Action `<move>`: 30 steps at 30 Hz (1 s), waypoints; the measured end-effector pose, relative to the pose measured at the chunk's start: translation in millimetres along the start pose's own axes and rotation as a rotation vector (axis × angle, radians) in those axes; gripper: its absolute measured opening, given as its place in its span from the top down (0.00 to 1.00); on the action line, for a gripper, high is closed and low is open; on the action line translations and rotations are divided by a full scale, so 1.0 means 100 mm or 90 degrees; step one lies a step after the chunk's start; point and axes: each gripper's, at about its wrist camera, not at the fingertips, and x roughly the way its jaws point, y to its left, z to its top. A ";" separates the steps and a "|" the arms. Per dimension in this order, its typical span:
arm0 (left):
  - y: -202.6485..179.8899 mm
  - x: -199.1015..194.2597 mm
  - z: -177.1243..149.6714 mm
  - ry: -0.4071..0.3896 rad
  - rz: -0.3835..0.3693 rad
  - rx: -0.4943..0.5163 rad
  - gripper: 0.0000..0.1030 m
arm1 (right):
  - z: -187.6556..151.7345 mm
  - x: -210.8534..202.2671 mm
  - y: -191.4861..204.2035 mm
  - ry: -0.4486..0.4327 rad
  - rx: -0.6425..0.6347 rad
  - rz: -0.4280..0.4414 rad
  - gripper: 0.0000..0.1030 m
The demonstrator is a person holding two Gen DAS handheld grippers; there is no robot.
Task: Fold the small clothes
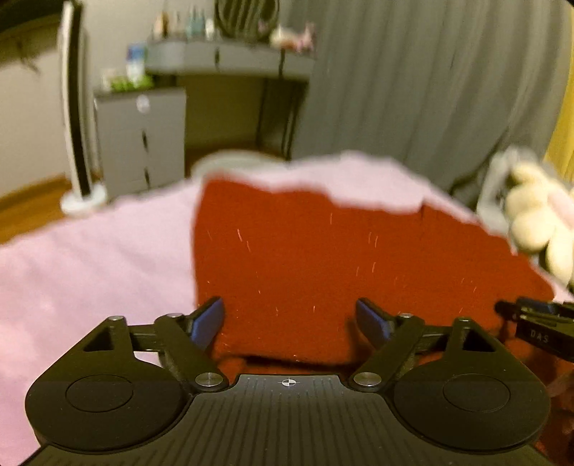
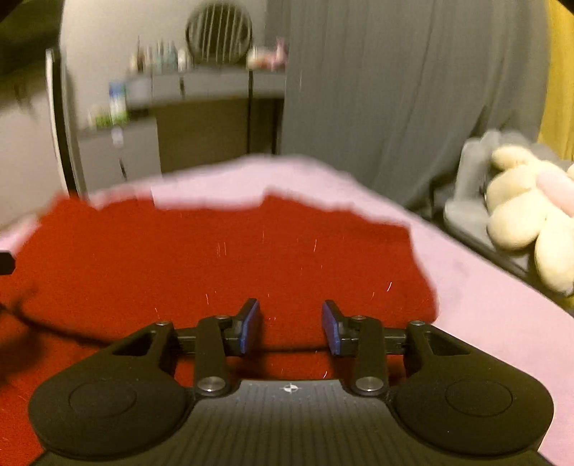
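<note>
grey curtain (image 1: pixel 412 89) across the back of the room, folds running down behind the bed. pale wall to the left, wood floor (image 1: pixel 28 204) at its foot. pink bed cover (image 1: pixel 82 258) spread wide, soft and blurred, filling the near ground. red garment (image 1: pixel 323 258) laid flat on the pink cover, far edge ragged against it, flecked with pale lint. grey desk (image 1: pixel 222 61) with a drawer cabinet (image 1: pixel 140 139) beside it, bottles and small things lined up on top, too blurred to name. round dark fan (image 2: pixel 219 34) above the desk. slim white tower fan (image 1: pixel 77 118) standing on the floor at left. cream plush toy (image 2: pixel 520 211) on a grey seat to the right of the bed. left tongs (image 1: pixel 290 321) released, blue pads spread wide over the near edge of the red cloth. right tongs (image 2: pixel 290 326) likewise parted, gripping nothing, above the red cloth near its right edge.
</note>
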 end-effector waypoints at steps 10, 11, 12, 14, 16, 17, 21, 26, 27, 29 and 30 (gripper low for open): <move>-0.11 0.52 0.13 0.024 0.068 0.059 0.09 | 0.11 0.48 0.01 0.016 -0.023 -0.037 0.65; -0.09 0.52 0.14 0.031 0.064 0.056 0.09 | 0.12 0.51 0.00 0.020 -0.021 -0.036 0.65; -0.09 0.47 0.14 0.032 0.061 0.056 0.10 | 0.14 0.51 -0.01 0.026 -0.022 -0.033 0.65; -0.09 0.31 0.14 0.033 0.047 0.074 0.13 | 0.17 0.41 -0.04 0.034 -0.023 -0.016 0.63; -0.08 0.14 0.13 0.011 0.027 0.087 0.13 | 0.15 0.20 -0.14 0.030 -0.001 0.021 0.57; -0.08 0.06 0.13 -0.004 0.018 0.091 0.13 | 0.14 0.10 -0.20 0.021 0.015 0.033 0.55; -0.14 0.16 0.20 0.002 0.032 0.080 0.14 | 0.03 -0.04 -0.40 -0.006 0.055 0.006 0.54; -0.15 0.47 0.14 0.037 0.065 0.074 0.07 | -0.10 0.23 -0.38 0.010 0.022 -0.006 0.56; -0.17 0.48 0.13 0.035 0.072 0.080 0.06 | -0.08 0.26 -0.40 0.009 0.025 -0.005 0.56; -0.19 0.53 0.13 0.034 0.081 0.078 0.04 | -0.04 0.32 -0.40 0.010 0.013 -0.010 0.55; -0.20 0.55 0.13 0.035 0.086 0.076 0.03 | -0.03 0.33 -0.37 0.011 0.008 -0.015 0.55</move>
